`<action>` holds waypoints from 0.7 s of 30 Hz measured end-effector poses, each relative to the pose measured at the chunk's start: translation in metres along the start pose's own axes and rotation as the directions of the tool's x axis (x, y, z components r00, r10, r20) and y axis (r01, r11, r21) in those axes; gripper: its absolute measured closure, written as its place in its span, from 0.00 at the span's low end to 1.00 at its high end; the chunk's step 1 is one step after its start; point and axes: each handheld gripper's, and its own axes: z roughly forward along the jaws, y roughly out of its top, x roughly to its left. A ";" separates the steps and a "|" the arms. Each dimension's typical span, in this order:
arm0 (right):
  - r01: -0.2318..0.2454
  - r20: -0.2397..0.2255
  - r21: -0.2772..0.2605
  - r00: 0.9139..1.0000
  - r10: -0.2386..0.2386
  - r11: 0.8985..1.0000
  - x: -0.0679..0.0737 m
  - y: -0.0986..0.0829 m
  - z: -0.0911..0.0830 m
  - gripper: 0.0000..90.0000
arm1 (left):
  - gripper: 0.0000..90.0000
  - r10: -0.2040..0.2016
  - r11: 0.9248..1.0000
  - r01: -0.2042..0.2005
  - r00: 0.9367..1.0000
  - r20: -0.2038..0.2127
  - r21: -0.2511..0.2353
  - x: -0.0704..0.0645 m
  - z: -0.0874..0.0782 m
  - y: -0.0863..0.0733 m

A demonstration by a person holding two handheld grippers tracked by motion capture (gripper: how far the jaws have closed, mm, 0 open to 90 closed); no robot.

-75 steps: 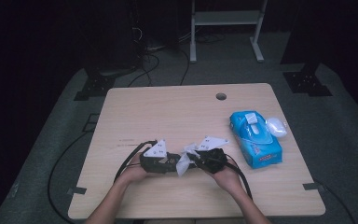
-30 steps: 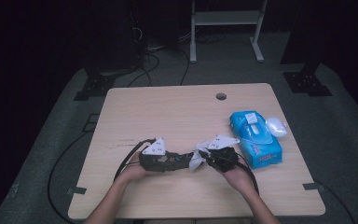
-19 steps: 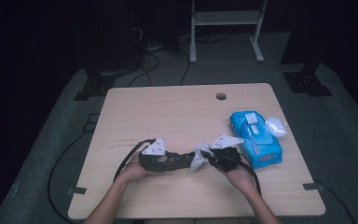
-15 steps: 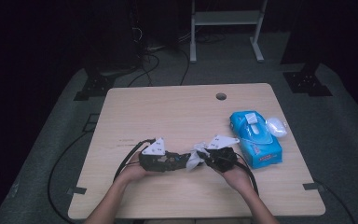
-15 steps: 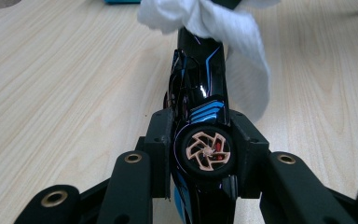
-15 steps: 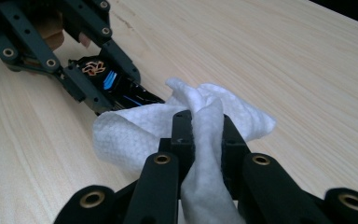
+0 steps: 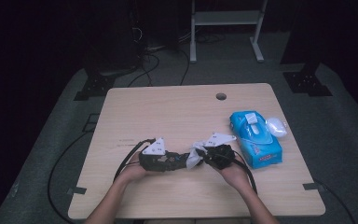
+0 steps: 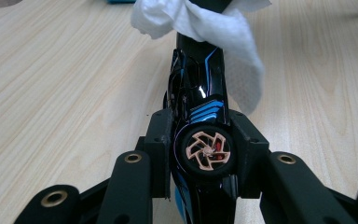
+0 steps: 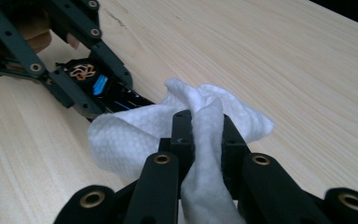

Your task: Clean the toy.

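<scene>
On the wooden table (image 7: pixel 168 112), a blue pack of wipes (image 7: pixel 255 138) lies just beside the right gripper (image 9: pixel 201 135); between the left gripper's (image 8: pixel 200 140) jaws a black toy car (image 8: pixel 198 98) is squeezed tight; the right gripper pinches a white wipe (image 9: pixel 135 135), touching the car's far end.

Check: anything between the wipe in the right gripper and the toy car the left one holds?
Nothing visible. The right gripper is shut on the white wipe, which already drapes over the far end of the black toy car. The left gripper clamps the car at its wheel. Bare table lies around them.
</scene>
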 end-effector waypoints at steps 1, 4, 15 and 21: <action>-0.009 0.001 0.002 1.000 0.009 1.000 -0.002 -0.001 -0.001 0.89 | 0.72 0.001 1.000 -0.001 1.000 -0.001 0.000 0.000 0.000 0.000; -0.024 0.029 0.017 0.999 0.024 1.000 -0.009 -0.004 -0.006 0.89 | 0.72 0.001 1.000 -0.001 1.000 0.003 0.000 0.000 0.000 0.000; 0.058 -0.051 0.012 0.997 -0.057 0.998 0.019 0.011 0.009 0.89 | 0.72 -0.002 1.000 0.002 1.000 0.008 0.005 -0.001 0.001 0.001; 0.015 -0.010 0.018 1.000 -0.014 1.000 0.000 0.000 -0.003 0.89 | 0.72 0.007 1.000 -0.007 1.000 0.010 0.009 -0.002 0.002 0.002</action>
